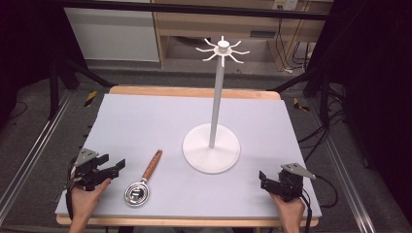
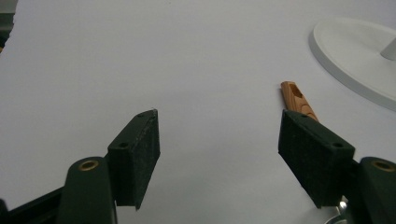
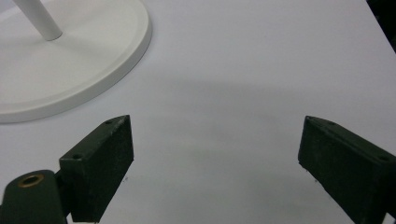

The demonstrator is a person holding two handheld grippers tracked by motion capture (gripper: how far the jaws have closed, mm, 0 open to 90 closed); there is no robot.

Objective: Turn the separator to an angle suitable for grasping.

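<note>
**Small strainer lying flat beside the left hand-held gripper**

The strainer [image 1: 142,182] has a round, shiny metal bowl and a straight wooden handle of reddish-brown colour. In the left gripper view the handle [image 2: 299,100] shows a small hole at its far end. The strainer lies flat on the pale cover of the counter [image 1: 145,121], in the near left part. Its long axis runs diagonally: the bowl is toward the person, and the handle points away and a little to the right, toward the round base of the white stand [image 1: 212,148]. The handle tip is near the base but does not touch it.

The left hand-held gripper [image 1: 109,172] is just beside the bowl, released, with nothing between its jaws. The right hand-held gripper [image 1: 265,180] is also released and empty, well apart on the near right.
</note>
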